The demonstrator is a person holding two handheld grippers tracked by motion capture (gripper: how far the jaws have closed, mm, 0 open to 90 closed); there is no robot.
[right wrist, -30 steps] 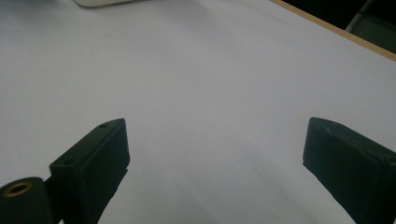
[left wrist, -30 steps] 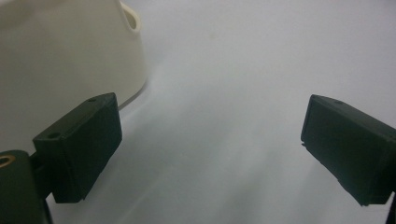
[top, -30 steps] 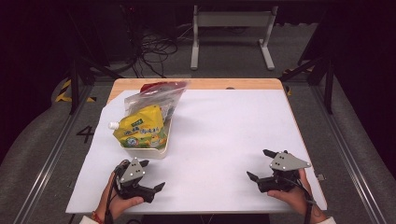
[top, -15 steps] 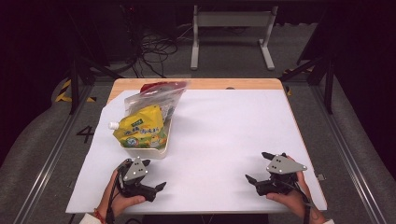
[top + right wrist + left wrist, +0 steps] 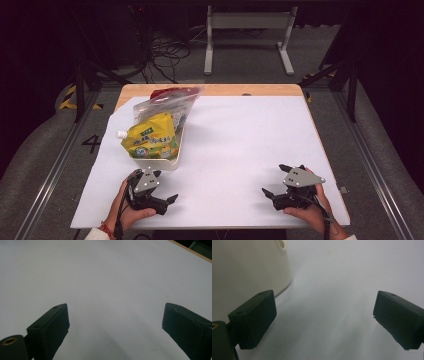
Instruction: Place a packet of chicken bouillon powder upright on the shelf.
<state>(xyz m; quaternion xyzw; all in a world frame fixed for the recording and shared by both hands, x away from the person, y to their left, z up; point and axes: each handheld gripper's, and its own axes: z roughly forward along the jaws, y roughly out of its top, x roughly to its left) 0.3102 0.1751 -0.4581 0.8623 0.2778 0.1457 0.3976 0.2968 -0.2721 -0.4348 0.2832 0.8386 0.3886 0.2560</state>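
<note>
A cream tub (image 5: 167, 161) stands at the left of the white table sheet (image 5: 240, 135). In it lies a yellow spouted pouch (image 5: 150, 140), and a clear zip bag (image 5: 167, 104) with something red inside leans behind it. My left gripper (image 5: 165, 186) rests on the sheet just in front of the tub, open and empty. In the left gripper view its jaws (image 5: 324, 315) stand wide apart, with the tub's wall (image 5: 249, 270) close at the left. My right gripper (image 5: 273, 180) lies near the front right, also open, and between its jaws (image 5: 115, 325) there is only bare sheet.
The wooden table edge (image 5: 215, 90) shows along the far side and again as the table edge (image 5: 190, 251) at top right of the right gripper view. A metal stand (image 5: 247, 35) and cables (image 5: 165, 52) sit on the floor beyond the table.
Both grippers have stayed almost in place. The right one has drifted slightly toward the near edge. Jaws remain open.
</note>
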